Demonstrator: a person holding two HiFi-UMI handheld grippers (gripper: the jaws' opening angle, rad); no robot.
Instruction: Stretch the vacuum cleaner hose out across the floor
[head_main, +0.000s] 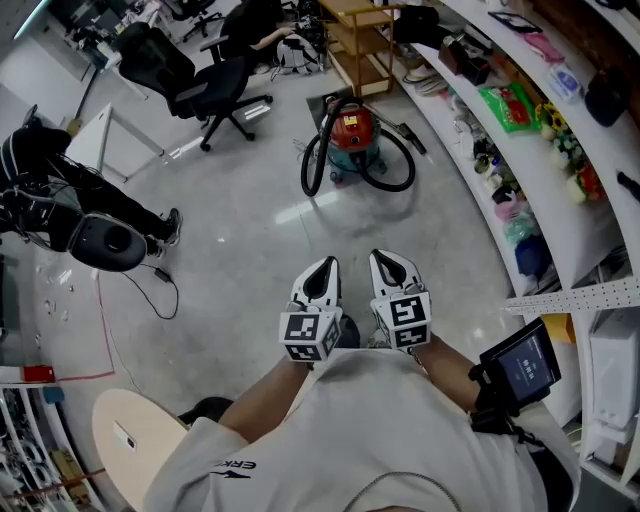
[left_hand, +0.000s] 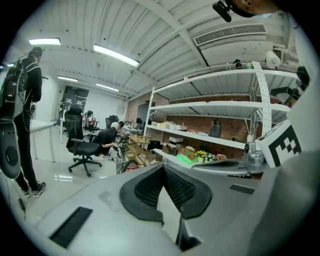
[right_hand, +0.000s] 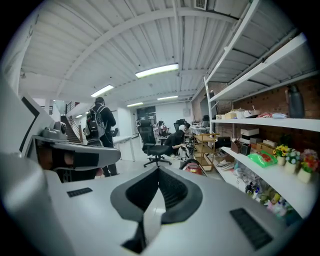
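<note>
A person is holding the left gripper (head_main: 324, 264) and right gripper (head_main: 386, 258) side by side, both pointing ahead toward the vacuum cleaner (head_main: 352, 132), each with its jaws pressed together on nothing. The red cleaner is standing well ahead on the floor (head_main: 250, 260), near the curved shelving (head_main: 525, 150). Its black hose (head_main: 306, 172) is lying curled in loops round both sides of the canister, following no single straight line.

Left tongs (head_main: 322, 272) and right tongs (head_main: 388, 264) side by side, both closed, empty, pointing forward
</note>
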